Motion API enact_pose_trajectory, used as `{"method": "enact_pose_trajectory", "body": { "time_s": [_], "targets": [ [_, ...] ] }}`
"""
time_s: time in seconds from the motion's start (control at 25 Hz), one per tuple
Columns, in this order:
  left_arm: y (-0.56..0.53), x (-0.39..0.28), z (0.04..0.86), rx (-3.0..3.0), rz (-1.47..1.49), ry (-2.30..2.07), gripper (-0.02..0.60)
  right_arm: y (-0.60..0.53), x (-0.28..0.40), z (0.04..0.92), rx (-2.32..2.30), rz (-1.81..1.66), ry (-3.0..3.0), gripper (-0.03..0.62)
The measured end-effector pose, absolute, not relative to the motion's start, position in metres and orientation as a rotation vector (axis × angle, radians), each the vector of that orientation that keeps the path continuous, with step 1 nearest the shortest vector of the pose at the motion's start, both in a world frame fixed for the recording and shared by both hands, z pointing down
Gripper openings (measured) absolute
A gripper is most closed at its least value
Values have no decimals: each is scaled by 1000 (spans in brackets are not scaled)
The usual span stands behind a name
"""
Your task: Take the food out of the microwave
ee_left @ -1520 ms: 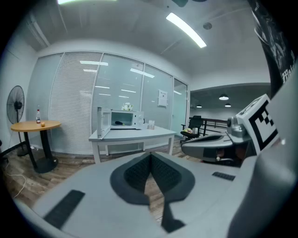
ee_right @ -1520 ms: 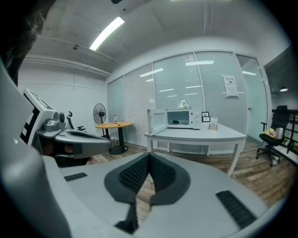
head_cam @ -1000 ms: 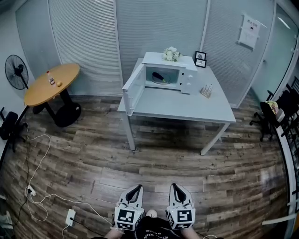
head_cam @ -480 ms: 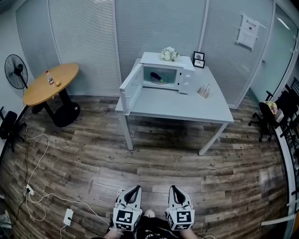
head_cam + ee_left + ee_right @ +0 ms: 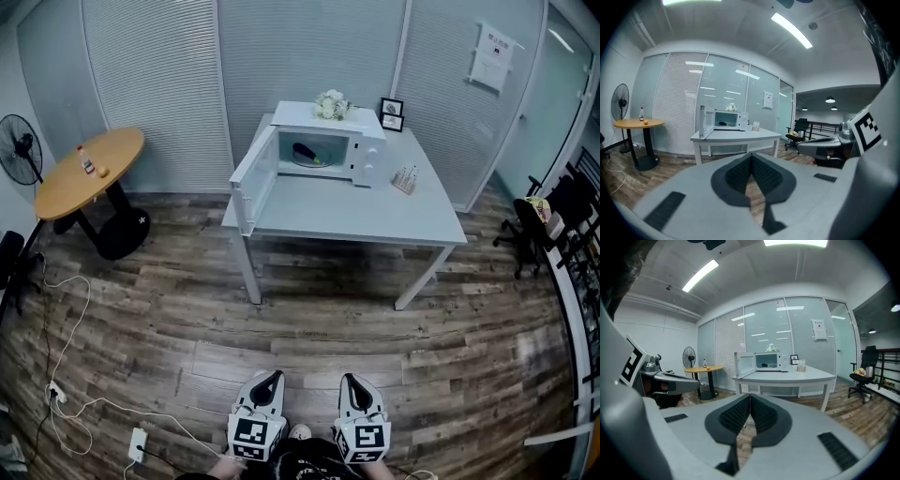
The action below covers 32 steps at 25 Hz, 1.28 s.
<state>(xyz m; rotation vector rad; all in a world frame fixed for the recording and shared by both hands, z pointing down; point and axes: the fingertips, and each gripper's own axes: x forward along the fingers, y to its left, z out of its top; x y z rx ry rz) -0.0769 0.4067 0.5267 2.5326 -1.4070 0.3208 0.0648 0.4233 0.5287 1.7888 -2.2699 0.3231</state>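
A white microwave (image 5: 323, 145) stands on a grey table (image 5: 375, 211) across the room, its door (image 5: 251, 178) swung open to the left. Inside it lies a plate with dark and yellow food (image 5: 307, 154). The same microwave (image 5: 725, 120) (image 5: 768, 362) shows small and far off in both gripper views. My left gripper (image 5: 263, 394) and right gripper (image 5: 357, 393) are held low at the bottom of the head view, side by side over the wooden floor, far from the table. Both are shut with nothing between the pads (image 5: 751, 161) (image 5: 750, 401).
A round wooden table (image 5: 86, 173) with small bottles stands at the left beside a fan (image 5: 21, 150). Cables and a power strip (image 5: 141, 441) lie on the floor at lower left. An office chair (image 5: 544, 220) is at the right. Flowers, picture frames and a small holder sit on the microwave and table.
The view has shifted a little: the table and microwave sit slightly further left and higher in the frame. Both grippers stay shut, in about the same place.
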Motion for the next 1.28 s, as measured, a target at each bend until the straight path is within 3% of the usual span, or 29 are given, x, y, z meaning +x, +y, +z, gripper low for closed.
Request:
{"method": "enact_pose_trajectory", "body": {
  "time_s": [1.28],
  "targets": [
    [139,-135,528,2682,350,-1202,6,190,5,535,2005,340,-2075,5]
  ]
}}
